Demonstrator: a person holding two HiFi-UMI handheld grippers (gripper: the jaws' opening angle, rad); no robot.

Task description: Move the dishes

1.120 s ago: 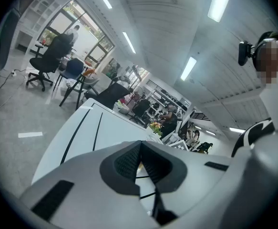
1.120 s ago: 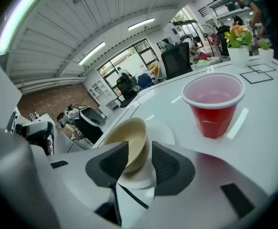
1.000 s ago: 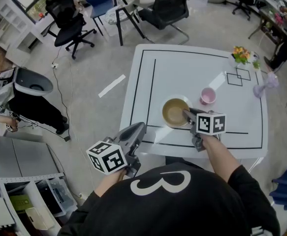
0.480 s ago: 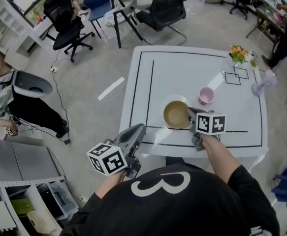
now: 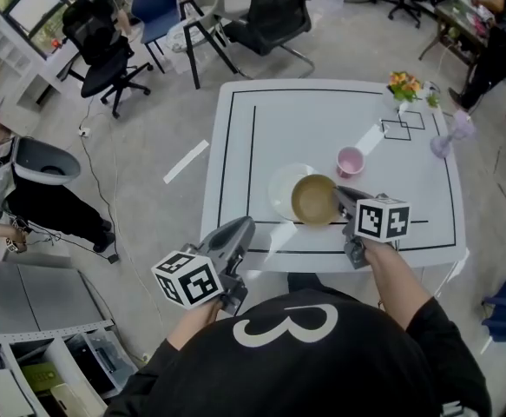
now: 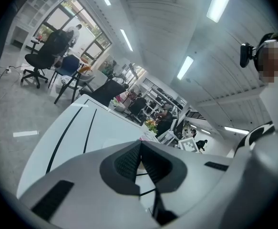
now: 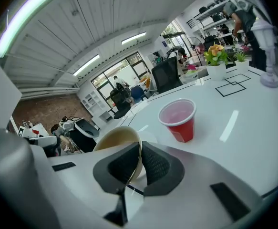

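A tan bowl (image 5: 312, 199) hangs tilted just above the white table (image 5: 322, 115), near its front edge. My right gripper (image 5: 338, 196) is shut on the bowl's right rim; in the right gripper view the bowl's (image 7: 114, 142) thin wall is pinched between the jaws of that gripper (image 7: 139, 156). A white plate (image 5: 281, 189) lies on the table, partly under the bowl's left side. A pink cup (image 5: 350, 160) stands upright just behind, and it looks red (image 7: 179, 120) in the right gripper view. My left gripper (image 5: 242, 228) is shut on nothing, off the table's front left corner, its jaws (image 6: 139, 149) pressed together.
A small pot of flowers (image 5: 403, 85) and a pale purple stand (image 5: 457, 130) sit at the table's far right. Black lines and small squares are drawn on the tabletop. Office chairs (image 5: 270, 16) stand behind the table; a grey bin (image 5: 40, 159) is at the left on the floor.
The bowl, held by my right gripper, has come up and shifted right off the white plate, which now shows at its left. The left gripper has stayed put.
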